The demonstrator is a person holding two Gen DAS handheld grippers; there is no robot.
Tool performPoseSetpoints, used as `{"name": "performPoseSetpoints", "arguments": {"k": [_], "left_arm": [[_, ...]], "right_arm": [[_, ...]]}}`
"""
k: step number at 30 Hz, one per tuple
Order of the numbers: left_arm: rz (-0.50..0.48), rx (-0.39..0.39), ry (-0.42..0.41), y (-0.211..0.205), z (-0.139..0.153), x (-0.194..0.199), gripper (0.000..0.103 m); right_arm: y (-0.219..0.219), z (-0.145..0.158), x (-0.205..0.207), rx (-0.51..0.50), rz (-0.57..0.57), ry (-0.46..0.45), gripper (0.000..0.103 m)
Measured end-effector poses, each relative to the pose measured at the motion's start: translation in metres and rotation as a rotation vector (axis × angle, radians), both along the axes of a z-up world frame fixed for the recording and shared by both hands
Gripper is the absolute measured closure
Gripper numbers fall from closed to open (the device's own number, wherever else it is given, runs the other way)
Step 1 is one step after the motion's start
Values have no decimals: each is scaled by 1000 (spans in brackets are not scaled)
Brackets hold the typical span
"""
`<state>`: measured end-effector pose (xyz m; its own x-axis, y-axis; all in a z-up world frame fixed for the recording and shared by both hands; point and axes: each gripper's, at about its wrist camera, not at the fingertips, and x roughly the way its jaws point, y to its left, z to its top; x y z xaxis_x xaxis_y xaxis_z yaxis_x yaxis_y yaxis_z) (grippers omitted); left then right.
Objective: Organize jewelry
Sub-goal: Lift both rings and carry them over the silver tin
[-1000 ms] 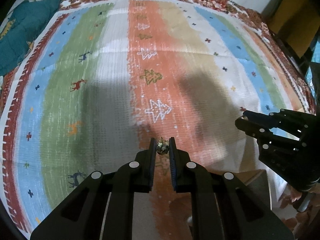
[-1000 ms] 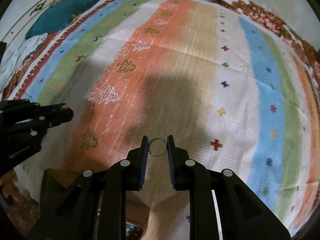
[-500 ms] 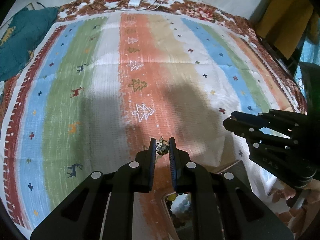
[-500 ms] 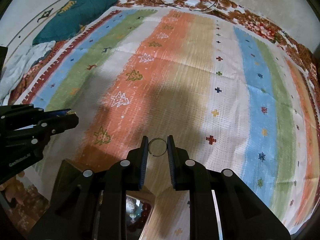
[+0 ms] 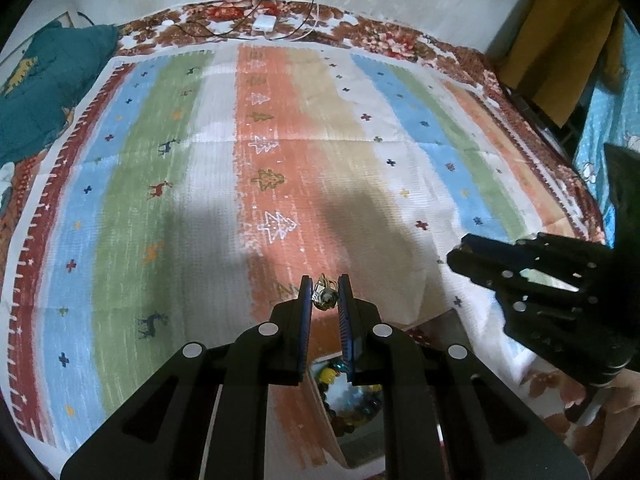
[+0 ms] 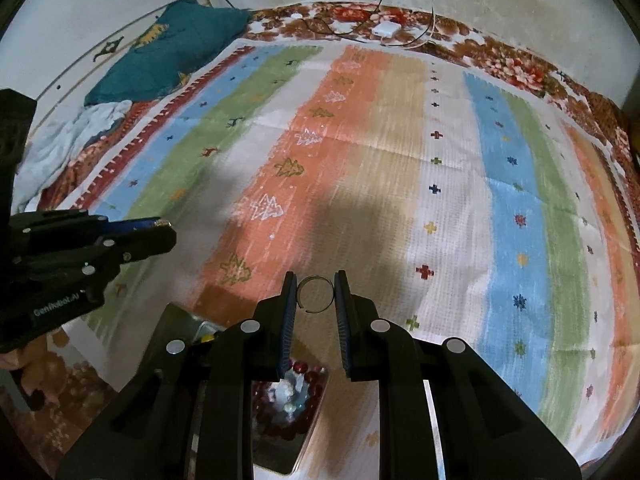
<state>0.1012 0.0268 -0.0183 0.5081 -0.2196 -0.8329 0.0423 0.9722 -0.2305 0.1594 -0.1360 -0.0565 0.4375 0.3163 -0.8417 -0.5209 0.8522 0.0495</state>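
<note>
Left wrist view: a small gold earring (image 5: pixel 323 298) is pinched between the fingers of the left gripper (image 5: pixel 324 296), above the striped rug (image 5: pixel 160 200). In the right wrist view, a thin open metal ring (image 6: pixel 316 294) is held across its width by the right gripper (image 6: pixel 316 294). Below both, a tray (image 6: pixel 304 432) with beaded jewelry is seen. Both pieces are judged very light, small and slippery; the thin ring can probably be bent, so only gentle pressure on opposite edges is advised.
</note>
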Motion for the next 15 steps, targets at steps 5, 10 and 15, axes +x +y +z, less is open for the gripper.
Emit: {"name": "performPoseSetpoints", "arguments": {"k": [5, 10, 15], "left_arm": [[-12, -21, -26, -3, 9, -15, 91], [-29, -15, -46, -8, 13, -27, 91], [-49, -3, -59, -14, 15, -35, 91]], "right_arm": [[-3, 5, -10, 21, 15, -1, 83], [-7, 11, -20, 51, 25, -11, 83], [-12, 16, -32, 88, 46, -18, 83]]}}
